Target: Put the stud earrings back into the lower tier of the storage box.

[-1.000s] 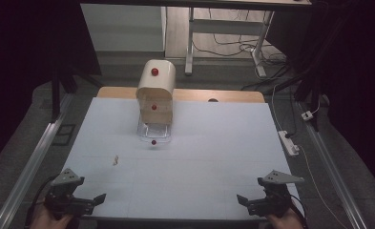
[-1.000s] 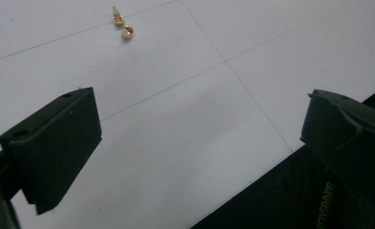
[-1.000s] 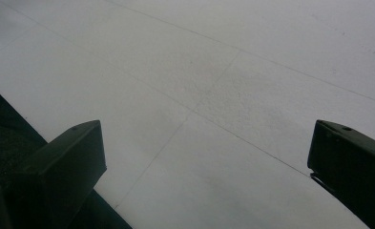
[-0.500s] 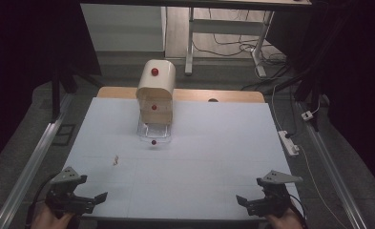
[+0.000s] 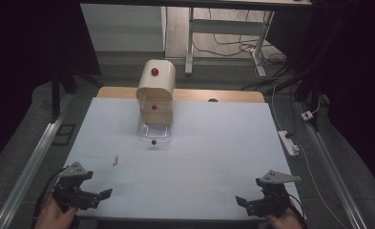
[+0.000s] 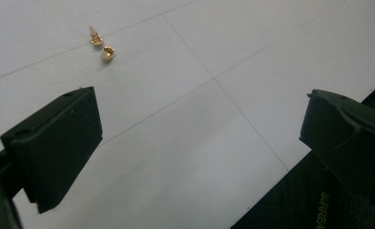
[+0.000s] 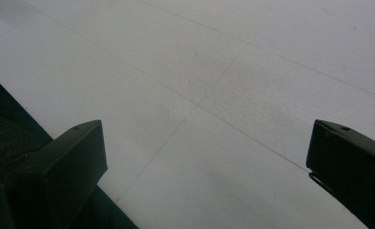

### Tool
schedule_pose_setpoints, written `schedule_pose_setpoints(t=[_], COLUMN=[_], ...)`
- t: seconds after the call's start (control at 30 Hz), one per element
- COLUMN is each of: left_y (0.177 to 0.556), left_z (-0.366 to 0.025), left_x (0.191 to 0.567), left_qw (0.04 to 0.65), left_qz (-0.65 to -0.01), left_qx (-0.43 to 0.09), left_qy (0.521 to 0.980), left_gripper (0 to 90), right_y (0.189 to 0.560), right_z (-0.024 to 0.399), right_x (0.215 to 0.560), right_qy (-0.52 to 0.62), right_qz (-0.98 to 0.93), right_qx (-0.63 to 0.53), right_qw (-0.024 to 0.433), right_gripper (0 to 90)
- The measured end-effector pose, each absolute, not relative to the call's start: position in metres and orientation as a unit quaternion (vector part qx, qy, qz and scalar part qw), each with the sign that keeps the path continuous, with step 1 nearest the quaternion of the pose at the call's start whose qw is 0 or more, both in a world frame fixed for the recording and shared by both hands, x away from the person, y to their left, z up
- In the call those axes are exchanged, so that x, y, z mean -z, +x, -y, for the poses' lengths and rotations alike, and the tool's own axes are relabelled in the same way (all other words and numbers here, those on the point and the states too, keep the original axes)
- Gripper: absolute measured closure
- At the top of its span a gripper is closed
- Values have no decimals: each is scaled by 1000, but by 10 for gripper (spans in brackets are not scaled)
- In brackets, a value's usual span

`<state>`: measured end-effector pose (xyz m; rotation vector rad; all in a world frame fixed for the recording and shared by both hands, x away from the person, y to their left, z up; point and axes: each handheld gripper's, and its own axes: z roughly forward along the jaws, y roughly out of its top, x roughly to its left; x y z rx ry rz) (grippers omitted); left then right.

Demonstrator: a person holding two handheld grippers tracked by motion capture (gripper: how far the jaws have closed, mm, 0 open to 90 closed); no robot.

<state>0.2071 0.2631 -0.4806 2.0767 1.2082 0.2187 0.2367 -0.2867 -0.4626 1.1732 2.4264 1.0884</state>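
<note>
A cream box with a rounded top and red knobs [image 5: 155, 95] stands at the back middle of the white table [image 5: 213, 143]. A clear drawer [image 5: 153, 131] with a red knob is pulled out at its foot. Two small gold pieces [image 5: 114, 160] lie on the table left of centre; in the left gripper view the gold pieces [image 6: 102, 46] sit ahead of the jaws. My left gripper [image 5: 104, 194] is open at the front left edge with nothing between its jaws. My right gripper [image 5: 241, 202] is open at the front right edge, also holding nothing.
A white power strip [image 5: 289, 142] with its cable lies off the table's right edge. Metal rails [image 5: 37, 157] run along both sides. A wooden board [image 5: 223, 95] shows at the table's far edge. Dark fabric [image 6: 318, 200] lies below the front edge.
Both grippers have shifted only slightly at the front edge. The box, drawer and gold pieces have stayed where they were.
</note>
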Motion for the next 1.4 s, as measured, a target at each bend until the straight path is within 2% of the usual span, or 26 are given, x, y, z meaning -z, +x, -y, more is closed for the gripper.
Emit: schedule_pose_setpoints(t=[0.97,1.4], left_y=[271,306], left_z=[-251,-250], left_x=[499,509], left_qw=[319,292], left_qz=[-466,-471], left_qx=[-90,-70], left_qy=[820,830], left_gripper=[0,17], right_y=[238,238], right_z=[284,282], right_x=[464,464], right_qy=[393,389], right_qz=[-839,-844], right_qx=[-361,-352], right_qw=[111,112], right_gripper=[0,0])
